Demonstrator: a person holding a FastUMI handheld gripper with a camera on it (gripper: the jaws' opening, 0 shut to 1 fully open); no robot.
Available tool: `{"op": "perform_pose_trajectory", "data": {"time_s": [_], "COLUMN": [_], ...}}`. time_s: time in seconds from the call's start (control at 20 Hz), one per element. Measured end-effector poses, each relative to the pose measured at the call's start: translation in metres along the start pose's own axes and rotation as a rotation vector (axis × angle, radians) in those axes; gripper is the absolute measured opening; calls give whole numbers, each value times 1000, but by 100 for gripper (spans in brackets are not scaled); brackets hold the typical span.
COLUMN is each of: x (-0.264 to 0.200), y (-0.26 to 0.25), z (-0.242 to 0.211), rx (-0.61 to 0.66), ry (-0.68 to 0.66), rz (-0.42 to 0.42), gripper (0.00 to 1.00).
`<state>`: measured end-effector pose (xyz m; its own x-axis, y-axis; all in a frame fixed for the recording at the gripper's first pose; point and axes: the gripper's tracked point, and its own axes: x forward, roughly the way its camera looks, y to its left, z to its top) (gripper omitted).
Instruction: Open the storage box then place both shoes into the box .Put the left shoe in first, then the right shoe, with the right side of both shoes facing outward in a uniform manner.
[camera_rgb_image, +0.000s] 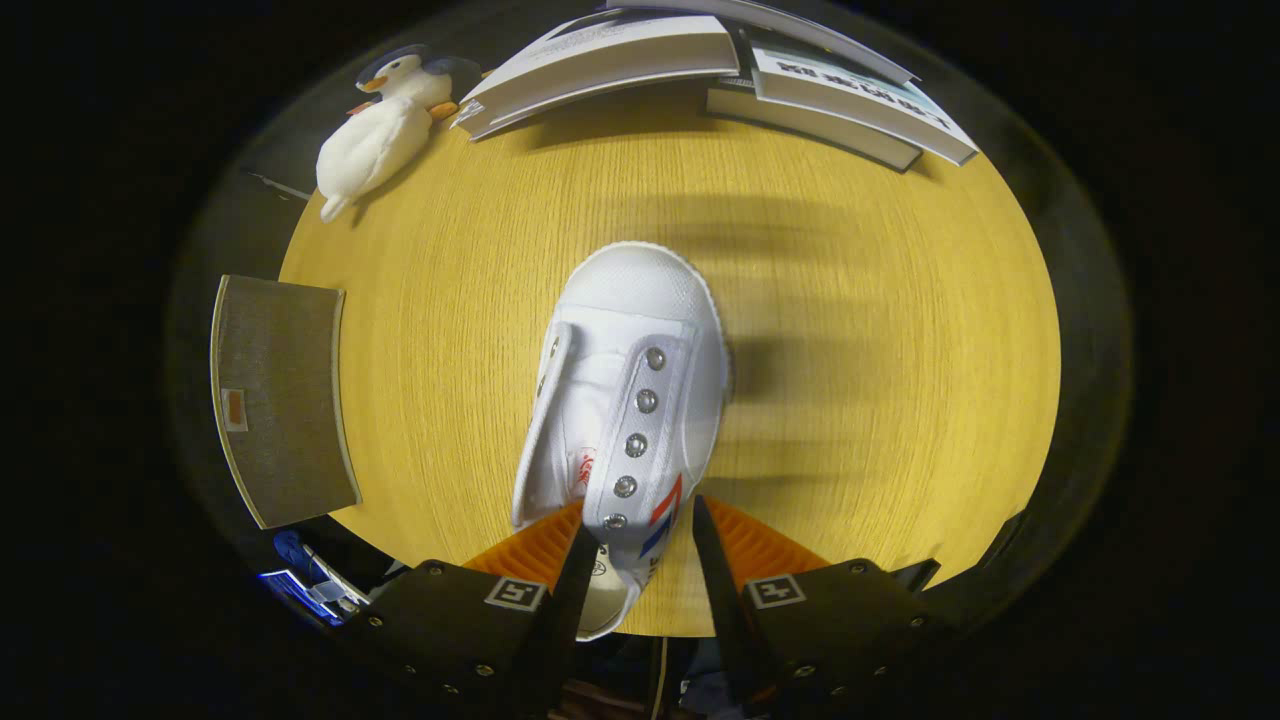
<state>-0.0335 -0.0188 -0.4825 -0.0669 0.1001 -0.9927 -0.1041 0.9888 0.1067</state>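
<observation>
— White canvas: how many shoes?
— One shoe (625, 400), mid-frame on the wooden counter (880, 400), toe pointing up-frame; five metal eyelets, a red-and-blue stripe, red tongue print too small to read.
— The hand-held gripper (640, 545)?
— Parted around the heel; whether its fingers press, I cannot tell.
— Else?
— One plush penguin (380, 130) upper left, one grey mat (280, 400) left, three books (720, 70) on top.

white shoe (625, 410) heel between tongs (640, 545), held above round wooden table (850, 330)

Dark tool (638, 545) housing, square markers, screws
</observation>
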Motion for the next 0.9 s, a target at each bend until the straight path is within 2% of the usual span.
{"op": "perform_pose_trajectory", "data": {"time_s": [0.05, 0.1, 0.15, 0.25, 0.3, 0.5, 0.9], "x": [2, 3, 2, -7, -9, -13, -86], "y": [-3, -12, -11, -13, -16, -11, 59], "z": [2, 2, -1, 7, 5, 0, 7], "rx": [-28, -43, -45, -36, -37, -26, -23], "ry": [-5, -14, -21, -63, -70, -76, -132], "rz": [-28, -64, -55, -56, -65, -36, 201], "gripper": [50, 32, 14, 14, 1, 1, 1]}}
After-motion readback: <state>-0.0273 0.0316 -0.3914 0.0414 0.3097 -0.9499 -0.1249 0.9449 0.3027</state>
